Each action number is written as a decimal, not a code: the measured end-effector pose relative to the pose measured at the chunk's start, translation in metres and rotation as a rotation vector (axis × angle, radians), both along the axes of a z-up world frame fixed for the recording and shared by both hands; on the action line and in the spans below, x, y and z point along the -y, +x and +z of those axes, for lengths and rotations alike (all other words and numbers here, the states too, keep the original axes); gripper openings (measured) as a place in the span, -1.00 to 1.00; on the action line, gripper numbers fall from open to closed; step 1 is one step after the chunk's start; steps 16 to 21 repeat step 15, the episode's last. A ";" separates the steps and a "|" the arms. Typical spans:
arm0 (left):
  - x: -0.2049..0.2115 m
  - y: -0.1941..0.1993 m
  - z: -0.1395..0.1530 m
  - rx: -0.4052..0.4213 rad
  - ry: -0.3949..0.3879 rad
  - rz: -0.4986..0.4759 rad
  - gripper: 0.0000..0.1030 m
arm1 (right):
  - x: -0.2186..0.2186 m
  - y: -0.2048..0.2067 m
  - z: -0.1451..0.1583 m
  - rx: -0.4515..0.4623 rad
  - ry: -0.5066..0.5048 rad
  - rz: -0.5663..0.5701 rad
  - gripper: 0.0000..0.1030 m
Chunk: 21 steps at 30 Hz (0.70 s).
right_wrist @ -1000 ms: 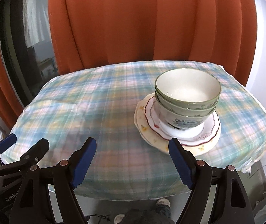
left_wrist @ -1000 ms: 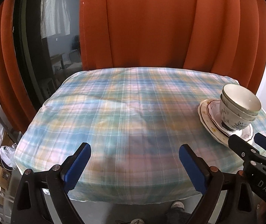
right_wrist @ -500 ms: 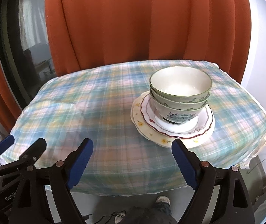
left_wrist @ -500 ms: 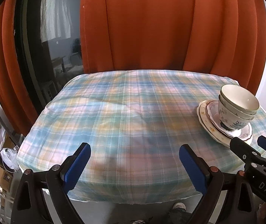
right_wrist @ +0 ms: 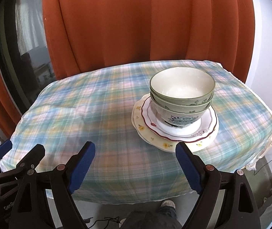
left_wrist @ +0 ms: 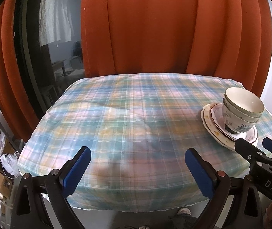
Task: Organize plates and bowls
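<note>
Orange curtains (right_wrist: 136,28) hang behind the tabletop (left_wrist: 136,124), which wears a pastel plaid cloth, and a dark window (left_wrist: 46,57) shows at the left. Your stack sits toward the right side of that cloth: three bowls (right_wrist: 181,95) nested one inside another, green-rimmed on top, resting upright on the plates (right_wrist: 174,133). The red-rimmed plate lies on a cream one with yellow flowers (I can't tell whether more lie beneath).

You hold the right gripper (right_wrist: 136,162) just in front of the stack, low over the near edge, its blue-padded fingers (right_wrist: 82,164) spread wide with nothing between them and clear of the crockery. One pad sits just before the cream plate's near rim, apart from it as far as the view shows.

Your left gripper (left_wrist: 137,169) hovers over the bare middle of the cloth, its fingers (left_wrist: 76,169) also wide apart and empty. From its camera the stack (left_wrist: 238,112) is off to the right, with the right gripper's black arm (left_wrist: 257,162) just before it. A shoe (right_wrist: 167,205) shows on the floor below.
</note>
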<state>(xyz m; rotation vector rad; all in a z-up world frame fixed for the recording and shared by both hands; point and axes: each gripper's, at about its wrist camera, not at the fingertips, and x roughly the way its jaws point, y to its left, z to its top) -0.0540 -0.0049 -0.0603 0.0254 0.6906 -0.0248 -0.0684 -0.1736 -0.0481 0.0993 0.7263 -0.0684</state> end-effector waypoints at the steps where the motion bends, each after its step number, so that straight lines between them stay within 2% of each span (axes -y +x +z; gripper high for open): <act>1: 0.000 0.000 0.000 0.000 -0.001 -0.001 0.94 | 0.000 0.000 0.000 0.001 -0.001 0.000 0.71; 21: -0.005 0.000 0.001 0.011 -0.011 -0.012 0.96 | -0.005 -0.002 0.004 0.015 -0.034 -0.016 0.71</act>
